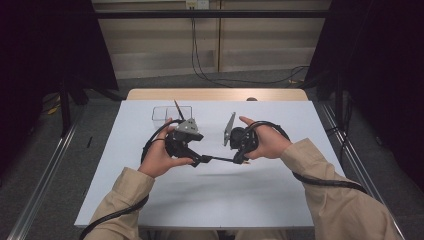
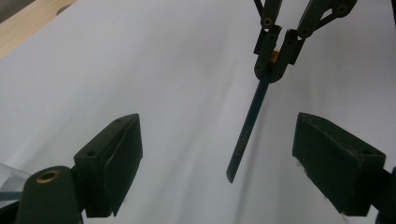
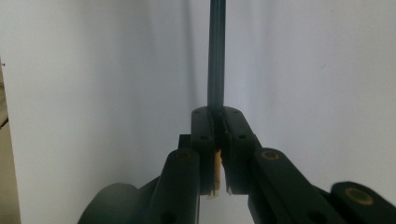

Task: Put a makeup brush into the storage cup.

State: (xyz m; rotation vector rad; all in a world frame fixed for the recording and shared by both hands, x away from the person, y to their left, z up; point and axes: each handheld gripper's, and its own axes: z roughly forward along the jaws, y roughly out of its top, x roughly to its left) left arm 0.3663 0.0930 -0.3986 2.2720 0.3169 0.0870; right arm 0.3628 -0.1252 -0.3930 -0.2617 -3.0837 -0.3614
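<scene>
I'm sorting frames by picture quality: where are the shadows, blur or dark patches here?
High view: black surroundings, evenly lit white table, faint soft shadow under the pencil. Left gripper view: left tool dark but fairly sharp, pencil lettering legible yet small. Right gripper view: right tool near the lens looks soft and underexposed, grey shadow bands on the table.

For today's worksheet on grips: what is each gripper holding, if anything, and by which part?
The right gripper is shut on the dark pencil, near its sharpened wooden end. The left gripper holds nothing; the pencil's blunt end lies between its open jaws, untouched.
</scene>
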